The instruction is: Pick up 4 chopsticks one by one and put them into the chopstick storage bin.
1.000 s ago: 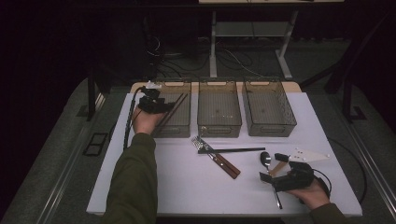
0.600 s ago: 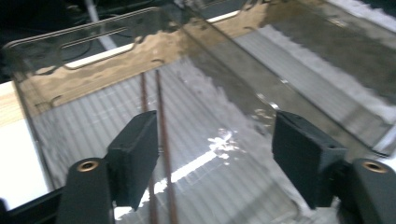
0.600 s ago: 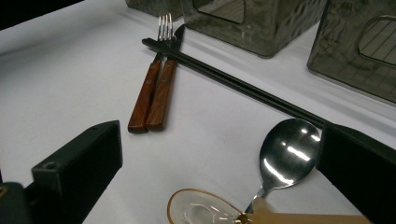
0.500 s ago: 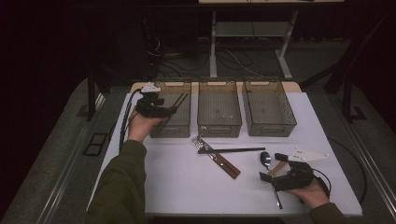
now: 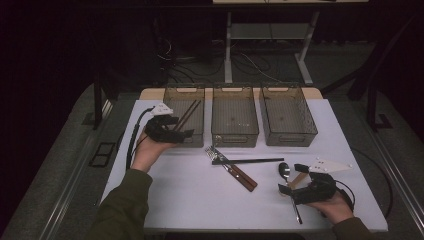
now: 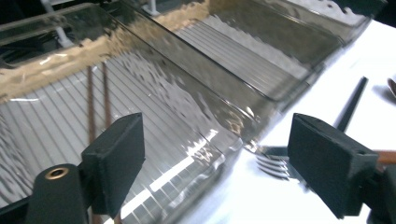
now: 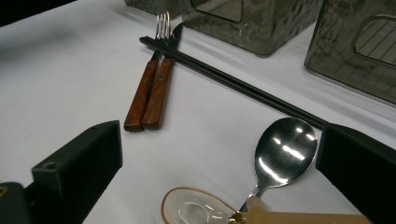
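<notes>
Overhead, the white tabletop [image 5: 175,195] carries three clear bins in a row. The left bin [image 5: 197,137] holds a pair of brown chopsticks [image 6: 98,100], which lie on its ribbed floor beyond the left gripper [image 5: 167,131]; its fingers [image 6: 119,163] have just been opening and stand wide with nothing between them. The right gripper [image 5: 306,188] rests near the tabletop's front edge, fingers [image 7: 79,170] spread wide and empty, a steel spoon [image 7: 282,154] lying between them untouched.

2 brown chopsticks [image 5: 188,113] (left bin [image 5: 172,95])
</notes>
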Motion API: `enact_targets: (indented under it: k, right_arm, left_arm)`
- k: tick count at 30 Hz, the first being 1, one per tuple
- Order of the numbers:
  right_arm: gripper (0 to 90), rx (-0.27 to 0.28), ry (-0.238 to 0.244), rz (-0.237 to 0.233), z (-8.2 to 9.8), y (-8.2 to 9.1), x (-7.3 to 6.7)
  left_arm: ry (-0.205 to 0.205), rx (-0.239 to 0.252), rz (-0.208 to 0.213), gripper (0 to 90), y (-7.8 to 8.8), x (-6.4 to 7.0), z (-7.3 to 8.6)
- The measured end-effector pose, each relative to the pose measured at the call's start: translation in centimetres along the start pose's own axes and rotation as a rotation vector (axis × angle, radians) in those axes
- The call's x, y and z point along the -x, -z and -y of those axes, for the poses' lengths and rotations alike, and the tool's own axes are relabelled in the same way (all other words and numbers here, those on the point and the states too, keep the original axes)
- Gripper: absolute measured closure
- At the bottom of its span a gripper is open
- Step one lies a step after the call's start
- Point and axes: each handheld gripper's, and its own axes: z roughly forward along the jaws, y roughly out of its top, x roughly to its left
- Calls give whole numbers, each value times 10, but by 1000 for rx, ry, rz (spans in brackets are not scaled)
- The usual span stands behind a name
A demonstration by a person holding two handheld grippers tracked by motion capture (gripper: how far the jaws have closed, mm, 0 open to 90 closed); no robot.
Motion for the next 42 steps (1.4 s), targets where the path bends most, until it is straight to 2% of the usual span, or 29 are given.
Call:
enact_targets:
  k: [10, 16, 26, 31, 35, 36, 38, 42]
  right_arm:
    - [4, -11, 10, 0, -2, -5, 1]
    - [4, -8, 9, 6, -1, -3, -1]
    - [5, -6, 0, 3, -3, -3, 0]
    - [4, -8, -1, 13, -9, -4, 3]
    - [8, -18, -2, 9, -16, -3, 7]
    - [65, -23, -1, 8, -18, -2, 7]
    - [120, -20, 6, 6, -22, -1, 10]
    - [268, -34, 9, 25, -32, -5, 17]
  left_arm:
    - [-34, 39, 45, 143, 10, 31, 23]
    - [-66, 29, 58, 131, 16, 46, 36]
    - [-77, 20, 62, 66, 30, 62, 69]
    - [-75, 19, 83, 37, 34, 67, 91]
    - [-60, 27, 103, 0, 39, 69, 99]
    - [-61, 26, 97, 0, 40, 70, 100]
    - [-60, 25, 107, 0, 40, 73, 103]
    - [-90, -2, 104, 0, 40, 80, 105]
